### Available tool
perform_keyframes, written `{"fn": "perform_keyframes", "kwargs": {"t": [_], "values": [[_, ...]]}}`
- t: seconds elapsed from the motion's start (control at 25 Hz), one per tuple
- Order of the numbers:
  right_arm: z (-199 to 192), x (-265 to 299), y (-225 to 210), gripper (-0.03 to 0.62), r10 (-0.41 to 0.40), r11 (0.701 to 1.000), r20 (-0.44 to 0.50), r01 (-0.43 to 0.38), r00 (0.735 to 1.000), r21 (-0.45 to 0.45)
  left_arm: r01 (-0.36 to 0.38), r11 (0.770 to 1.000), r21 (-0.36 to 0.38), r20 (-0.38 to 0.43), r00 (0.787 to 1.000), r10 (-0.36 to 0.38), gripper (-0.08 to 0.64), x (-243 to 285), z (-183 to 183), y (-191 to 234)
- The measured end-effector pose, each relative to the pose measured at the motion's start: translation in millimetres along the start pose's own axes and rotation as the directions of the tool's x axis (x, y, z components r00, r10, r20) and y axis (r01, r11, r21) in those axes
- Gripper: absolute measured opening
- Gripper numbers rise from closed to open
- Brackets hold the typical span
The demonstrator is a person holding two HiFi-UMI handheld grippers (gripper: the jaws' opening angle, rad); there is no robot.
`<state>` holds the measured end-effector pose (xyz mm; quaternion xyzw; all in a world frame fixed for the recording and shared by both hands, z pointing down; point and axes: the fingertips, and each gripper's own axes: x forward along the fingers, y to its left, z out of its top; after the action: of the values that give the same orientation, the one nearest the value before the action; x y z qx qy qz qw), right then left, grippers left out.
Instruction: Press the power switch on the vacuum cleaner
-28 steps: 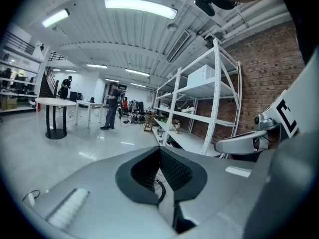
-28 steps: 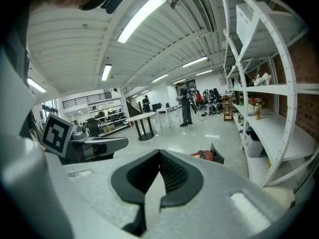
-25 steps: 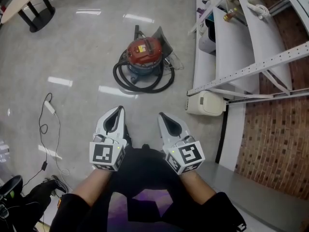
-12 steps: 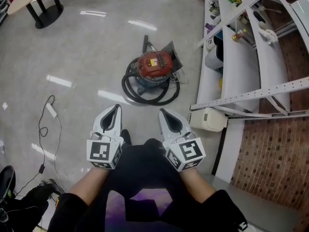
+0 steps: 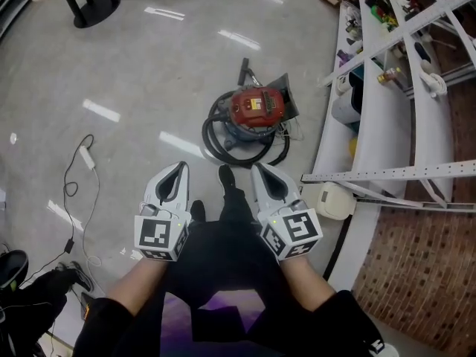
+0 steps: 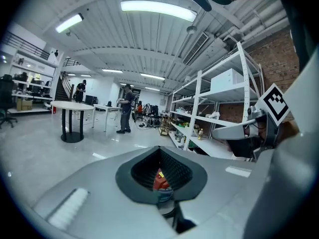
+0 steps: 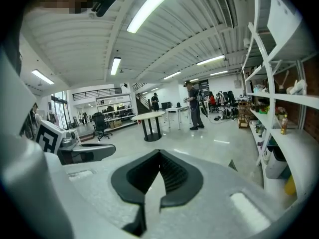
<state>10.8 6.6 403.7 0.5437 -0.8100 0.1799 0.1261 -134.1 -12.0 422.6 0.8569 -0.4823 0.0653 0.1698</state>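
A red-lidded drum vacuum cleaner (image 5: 253, 110) with a blue-grey body is seen standing on the glossy grey floor (image 5: 141, 73). A black hose (image 5: 219, 141) is coiled around its base. It stands ahead of both grippers and well apart from them, just beside the foot of a white metal shelving rack (image 5: 387, 117).

The left gripper (image 5: 181, 168) and the right gripper (image 5: 256, 169) are held side by side at waist height, above a black shoe (image 5: 225, 175). The jaws of each are brought together at the tips, and nothing is pinched between them.

In the left gripper view, the red lid is framed in the black-lined hollow between that gripper's jaws, so the vacuum cleaner lies straight along their line, far beyond the tips. In the right gripper view, only pale floor is seen through the narrow slit between the jaws.

A white cable (image 5: 85, 158) is trailed over the floor to the left.
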Motion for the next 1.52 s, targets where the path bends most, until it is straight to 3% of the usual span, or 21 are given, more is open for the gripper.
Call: {"fn": "perform_keyframes", "kwargs": {"t": [0.36,0.84,1.24,1.52], "values": [[4.0,62.7,-48.7,-0.008,0.033,0.999,-0.053,-0.033,0.998,0.007,-0.085,0.996,0.016,-0.038,0.996,0.085,0.015,43.7,-7.6,26.9],[-18.2,165.6,-173.2,-0.008,0.033,0.999,-0.165,-0.026,0.986,0.044,-0.109,0.993,0.05,-0.114,0.987,0.114,0.015,186.6,-26.4,17.4],[-91.7,243.6,-242.3,-0.008,0.048,0.998,-0.302,-0.037,0.952,0.041,-0.144,0.989,0.017,-0.17,0.975,0.145,0.015,282.4,-78.8,18.4],[-154.9,294.3,-263.5,-0.008,0.055,0.998,-0.392,-0.037,0.918,0.052,-0.168,0.985,0.029,-0.308,0.936,0.168,0.014,320.9,-144.7,35.8]]}}
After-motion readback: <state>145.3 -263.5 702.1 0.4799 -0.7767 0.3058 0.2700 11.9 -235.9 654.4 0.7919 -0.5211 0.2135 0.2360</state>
